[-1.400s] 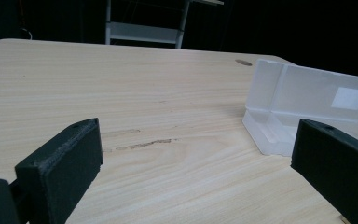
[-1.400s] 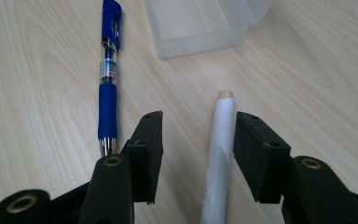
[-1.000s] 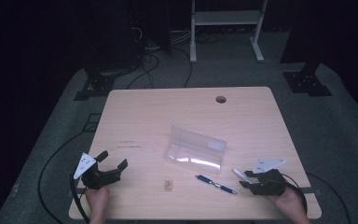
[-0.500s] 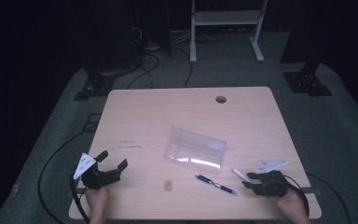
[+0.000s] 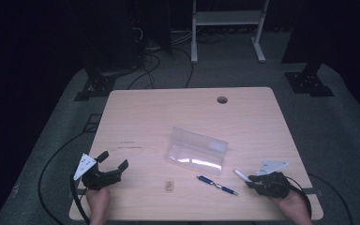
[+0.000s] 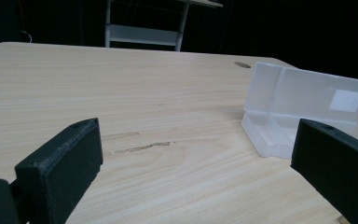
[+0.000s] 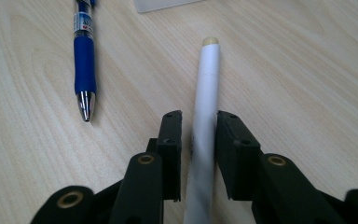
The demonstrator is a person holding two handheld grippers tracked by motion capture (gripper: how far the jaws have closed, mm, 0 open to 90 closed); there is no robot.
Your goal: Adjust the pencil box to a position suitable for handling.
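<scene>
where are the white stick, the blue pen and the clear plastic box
white stick (image 7: 204, 116), right gripper view, mid shaft between the jaws
blue pen (image 7: 84, 63), right gripper view, blue grip
clear plastic box (image 5: 198, 151), high view, upright lid

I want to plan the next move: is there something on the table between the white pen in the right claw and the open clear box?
Nothing visible: bare table separates white pen and clear box; the blue pen lies beside that path.

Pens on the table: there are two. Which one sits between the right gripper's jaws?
The white pen, between the right gripper jaws. The blue pen lies apart beside it, untouched.
</scene>
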